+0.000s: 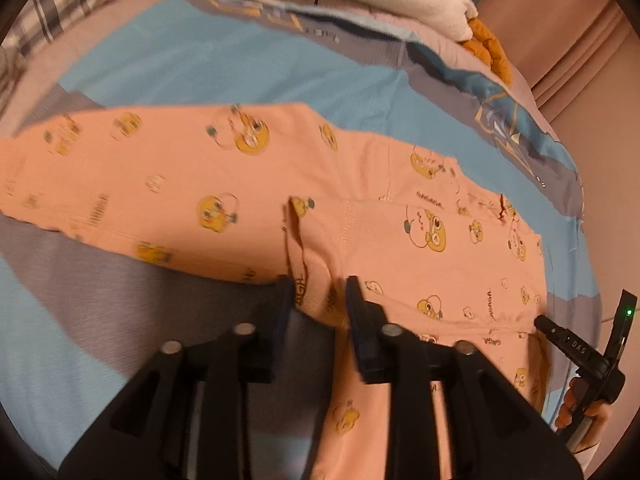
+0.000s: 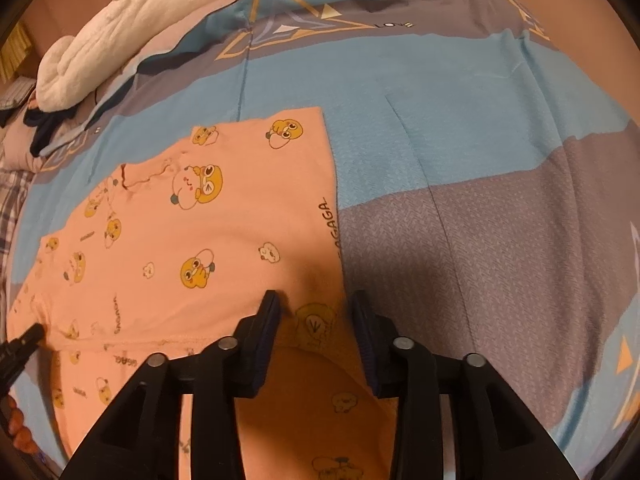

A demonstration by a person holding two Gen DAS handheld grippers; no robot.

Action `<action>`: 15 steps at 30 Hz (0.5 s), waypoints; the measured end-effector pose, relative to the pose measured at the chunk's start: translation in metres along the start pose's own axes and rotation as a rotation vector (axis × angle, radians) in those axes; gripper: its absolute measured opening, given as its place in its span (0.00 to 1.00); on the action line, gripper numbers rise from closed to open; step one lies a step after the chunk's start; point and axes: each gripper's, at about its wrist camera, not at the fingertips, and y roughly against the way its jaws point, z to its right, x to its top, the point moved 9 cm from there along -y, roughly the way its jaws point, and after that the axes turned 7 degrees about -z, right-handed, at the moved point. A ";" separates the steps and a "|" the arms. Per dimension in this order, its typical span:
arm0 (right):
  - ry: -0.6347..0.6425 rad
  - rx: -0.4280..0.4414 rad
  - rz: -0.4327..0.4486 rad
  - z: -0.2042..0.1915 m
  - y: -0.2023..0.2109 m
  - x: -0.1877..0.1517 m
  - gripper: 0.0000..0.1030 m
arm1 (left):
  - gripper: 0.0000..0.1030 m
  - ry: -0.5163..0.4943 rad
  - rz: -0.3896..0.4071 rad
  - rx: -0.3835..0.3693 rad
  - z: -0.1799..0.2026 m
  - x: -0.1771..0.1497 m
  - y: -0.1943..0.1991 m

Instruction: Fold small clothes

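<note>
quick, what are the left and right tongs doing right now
Left tongs: open, a pajama edge between the pads, not pinched.
Right tongs: open, over the pajama's edge, holding nothing.

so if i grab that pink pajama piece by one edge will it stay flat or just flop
Probably flop: the pink garment lies thin and limp on the quilt, with a soft fold already by the left tongs. It looks light, so a push would likely bunch it rather than slide it whole.
</note>
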 end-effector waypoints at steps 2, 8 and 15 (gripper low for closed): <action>-0.004 0.019 0.017 -0.001 0.009 -0.001 0.48 | 0.61 0.000 0.044 -0.010 -0.001 0.001 0.018; 0.049 0.051 0.139 -0.015 0.058 -0.001 0.77 | 0.93 0.016 0.190 -0.018 -0.005 0.007 0.073; 0.133 0.119 0.300 -0.040 0.116 -0.007 0.94 | 0.99 0.100 0.261 -0.045 -0.026 0.002 0.101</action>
